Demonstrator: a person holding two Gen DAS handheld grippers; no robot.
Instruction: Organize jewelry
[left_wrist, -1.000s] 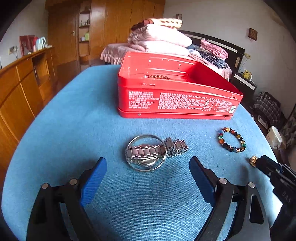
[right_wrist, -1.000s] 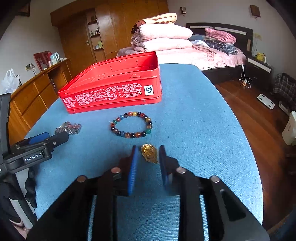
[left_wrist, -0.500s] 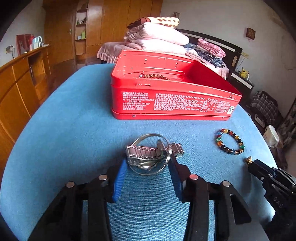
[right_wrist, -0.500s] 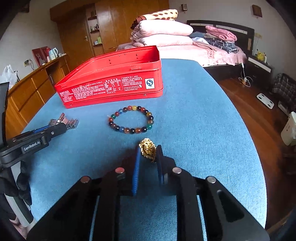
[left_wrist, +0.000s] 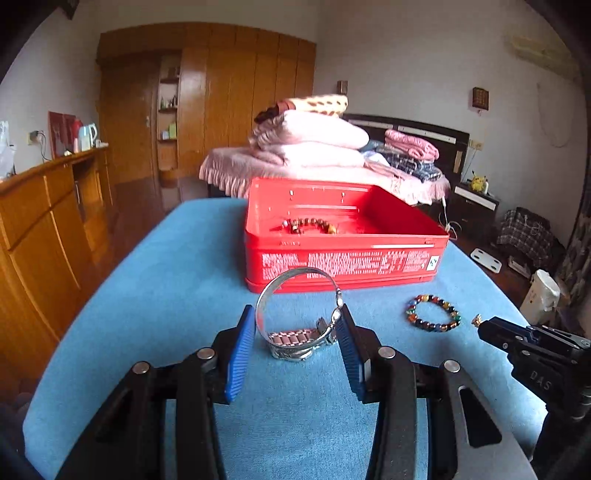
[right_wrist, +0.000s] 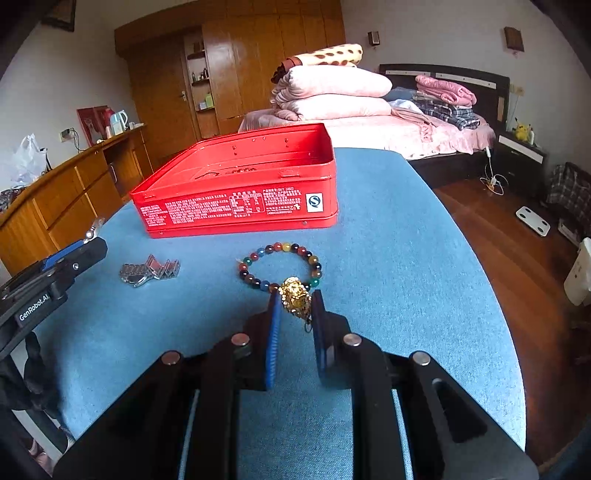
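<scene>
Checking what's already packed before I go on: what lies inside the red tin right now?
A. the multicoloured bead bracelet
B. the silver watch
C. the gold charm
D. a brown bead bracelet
D: the left wrist view shows a brown bead bracelet on the floor of the red tin, while the other three pieces are outside it.

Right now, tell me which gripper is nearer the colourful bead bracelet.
Right. The right gripper, holding a gold pendant, sits just before the bead bracelet; the left gripper stands further off, beside it.
</scene>
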